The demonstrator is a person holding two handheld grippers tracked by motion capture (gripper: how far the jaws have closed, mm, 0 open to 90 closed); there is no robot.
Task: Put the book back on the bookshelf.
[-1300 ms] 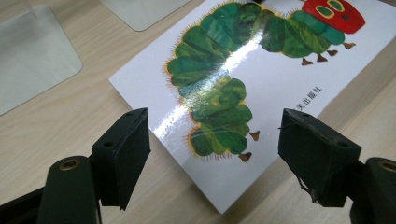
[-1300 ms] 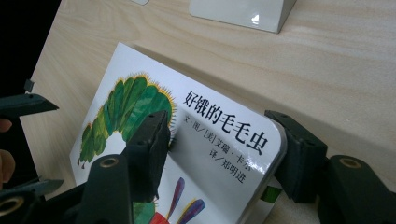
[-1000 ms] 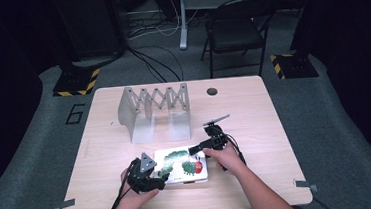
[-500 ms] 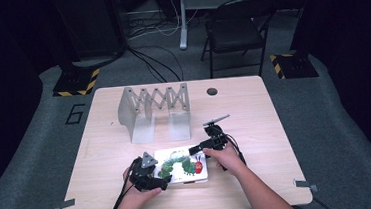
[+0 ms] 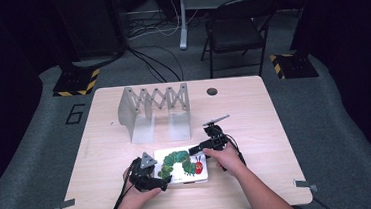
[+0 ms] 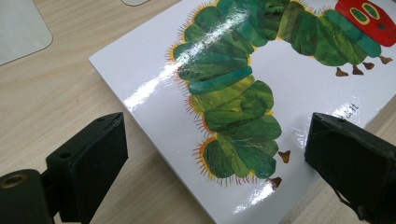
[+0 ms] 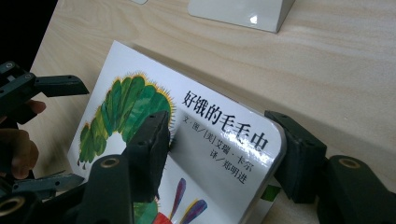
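1. Both grippers are working on the caterpillar picture book [image 5: 182,165] lying near the front edge of the table [image 5: 254,109], in front of the white folding rack [image 5: 155,112].
2. Right gripper [image 7: 224,154] is clamping the book's corner: one jaw is pressing on the glossy cover beside the printed title, the other is sitting under the rounded edge, so the jaws are nearly closed with the book between them.
3. Left gripper [image 6: 215,158] is standing wide open, its jaws straddling the opposite corner of the book [image 6: 261,93] without touching it; it is holding nothing.
4. Compared with a second ago, the left gripper [image 5: 149,175] is sitting closer in against the book's left end, and the right gripper [image 5: 204,147] is keeping its place on the right end. I judge this as preparation for a two-handed lift or for standing the book up, possibly toward the rack.
5. The right gripper view is showing the gripped side of the book [image 7: 187,140] tilted up off the wood, with a shadow under it; from the high view the book is looking flat.
6. The left gripper view is showing the open gap around the corner clearly, which the high view is hiding behind the person's hand.
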